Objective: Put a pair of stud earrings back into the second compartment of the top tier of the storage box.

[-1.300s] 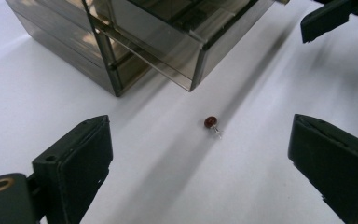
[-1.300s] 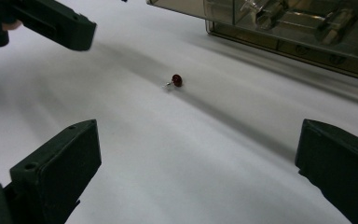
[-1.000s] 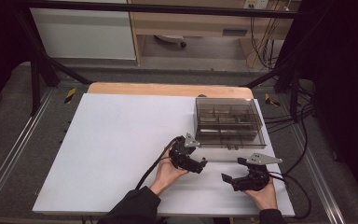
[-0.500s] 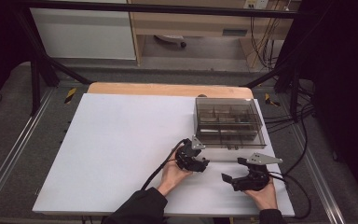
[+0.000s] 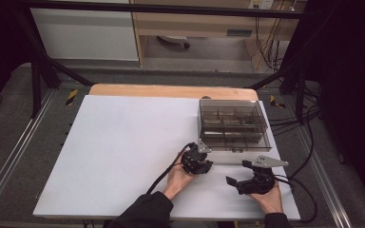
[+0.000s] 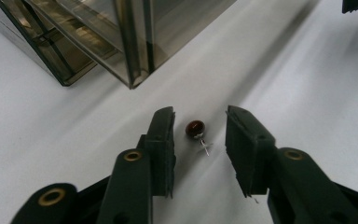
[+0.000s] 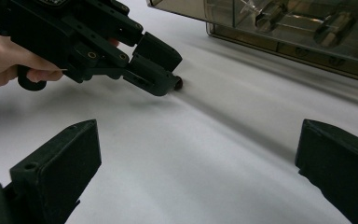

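Our left gripper (image 6: 199,128) is low over the white table (image 5: 123,142), its two jaws apart, and a small dark red bead (image 6: 195,128) lies on the sheet in the gap between them. The bead is nearer the jaw on the left of the left gripper view than the other one, and neither jaw touches it. A short silver pin (image 6: 204,147) sticks out from the bead toward the camera, so it looks like a stud of some kind; we cannot tell more.

In the right gripper view we see the same gripper (image 7: 156,70) from the side, tilted down, with the bead (image 7: 178,83) peeking out just past its tip, on the table. A hand (image 7: 9,60) holds it from the left of that view.

Just beyond the bead stands a smoky clear box (image 6: 121,37) with dividers inside; its corner is near the jaws but apart from them. In the high view the box (image 5: 233,124) sits at the table's far right, and the left gripper (image 5: 197,161) is just in front of its near left corner.

Our right gripper (image 5: 237,182) rests near the front right of the table, well apart from the bead, its jaws spread wide with nothing between them.

We count one bead, one box, two grippers, two hands.
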{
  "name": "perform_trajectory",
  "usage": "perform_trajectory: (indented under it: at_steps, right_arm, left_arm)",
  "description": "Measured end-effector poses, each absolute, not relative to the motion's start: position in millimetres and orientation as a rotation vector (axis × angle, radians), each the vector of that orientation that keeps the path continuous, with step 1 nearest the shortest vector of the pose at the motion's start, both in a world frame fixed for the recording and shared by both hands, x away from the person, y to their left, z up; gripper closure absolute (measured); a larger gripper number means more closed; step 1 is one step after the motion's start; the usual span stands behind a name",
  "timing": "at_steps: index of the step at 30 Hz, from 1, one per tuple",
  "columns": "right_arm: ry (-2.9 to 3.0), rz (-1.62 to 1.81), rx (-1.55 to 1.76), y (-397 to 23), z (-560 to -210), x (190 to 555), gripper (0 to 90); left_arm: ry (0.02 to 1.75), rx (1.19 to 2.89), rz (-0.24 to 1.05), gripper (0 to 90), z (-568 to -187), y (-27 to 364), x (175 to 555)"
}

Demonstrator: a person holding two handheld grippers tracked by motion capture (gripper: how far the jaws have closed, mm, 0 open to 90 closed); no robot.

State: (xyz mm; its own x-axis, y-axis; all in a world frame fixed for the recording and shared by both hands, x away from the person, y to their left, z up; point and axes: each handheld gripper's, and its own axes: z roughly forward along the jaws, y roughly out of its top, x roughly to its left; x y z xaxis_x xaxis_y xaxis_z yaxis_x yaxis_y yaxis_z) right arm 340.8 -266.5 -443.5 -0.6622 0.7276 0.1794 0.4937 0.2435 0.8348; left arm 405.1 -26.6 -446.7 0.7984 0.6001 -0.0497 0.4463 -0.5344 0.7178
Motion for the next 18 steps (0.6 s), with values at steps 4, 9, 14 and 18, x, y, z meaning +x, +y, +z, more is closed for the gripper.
perform_trajectory:
  at_steps: [4,9,14,18]
  right_arm:
    - [2.270,1.383,1.142,-266.6,-443.4,340.9,0.7]
    - [2.271,1.383,1.142,-266.7,-443.4,340.8,0.7]
    - [2.271,1.384,1.143,-266.9,-443.2,340.8,0.8]
    - [2.269,1.385,1.143,-266.7,-443.3,340.7,0.8]
  left_arm:
    - [0.777,2.228,0.265,66.8,-448.1,-28.5,404.6]
    - [0.780,2.229,0.268,70.4,-450.2,-31.0,404.0]
    - [0.790,2.231,0.274,74.8,-450.8,-31.3,404.0]
    - [0.794,2.233,0.282,78.7,-450.9,-30.6,404.6]
